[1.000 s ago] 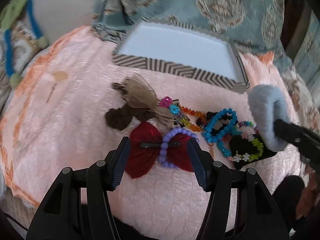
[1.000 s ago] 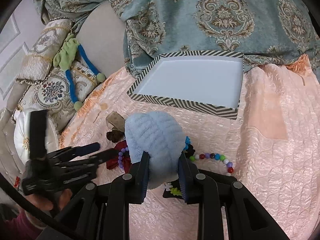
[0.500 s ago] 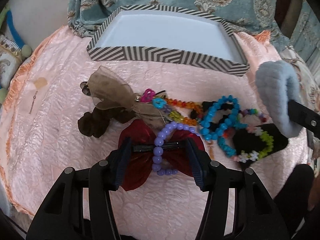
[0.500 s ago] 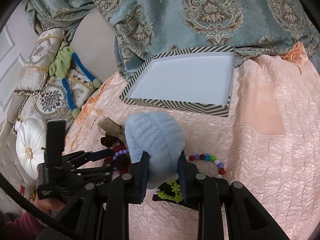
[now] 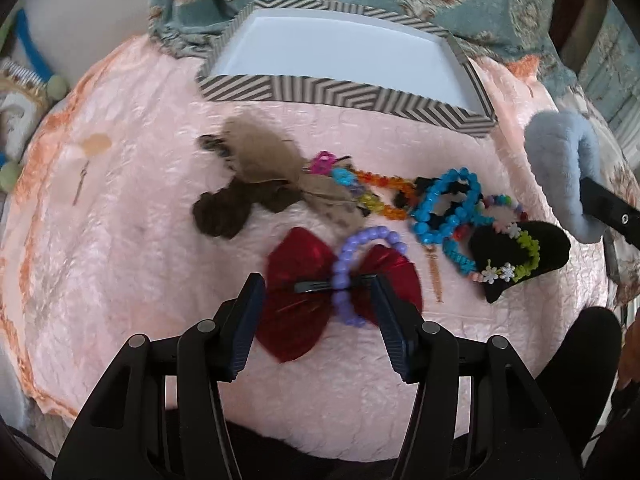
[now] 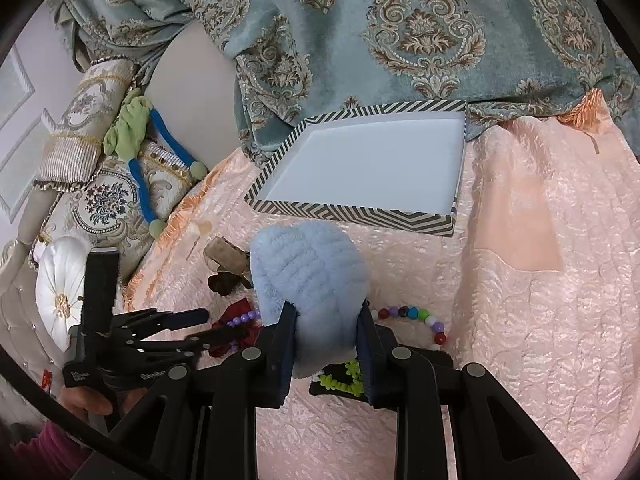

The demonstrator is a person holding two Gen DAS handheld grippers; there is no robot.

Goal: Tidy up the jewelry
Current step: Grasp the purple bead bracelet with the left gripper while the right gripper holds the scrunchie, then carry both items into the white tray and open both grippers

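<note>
My left gripper (image 5: 316, 284) stands open and points down over the pink quilt. Its jaws straddle a red bow (image 5: 300, 320) that has a black clip, with a purple bead bracelet (image 5: 348, 264) lying across it. From the right wrist view, the left gripper (image 6: 222, 323) shows at the lower left, held by a hand. My right gripper (image 6: 326, 312) is shut on a fluffy light-blue scrunchie (image 6: 308, 272), lifted above the pile. That scrunchie (image 5: 560, 160) also shows at the right edge of the left wrist view. An empty box with a zigzag rim (image 5: 340, 96) lies behind the pile.
On the quilt lie a brown bow (image 5: 256, 160), orange beads (image 5: 384, 180), a blue bead bracelet (image 5: 444, 204) and a black patch with green flowers (image 5: 552, 244). A multi-coloured bracelet (image 6: 416, 314) lies near the right gripper. Cushions (image 6: 108, 200) sit at the left, a teal patterned cloth behind.
The left gripper has tilted and shifted slightly over the red bow, which stays between its jaws. The right gripper keeps the blue scrunchie in about the same place.
</note>
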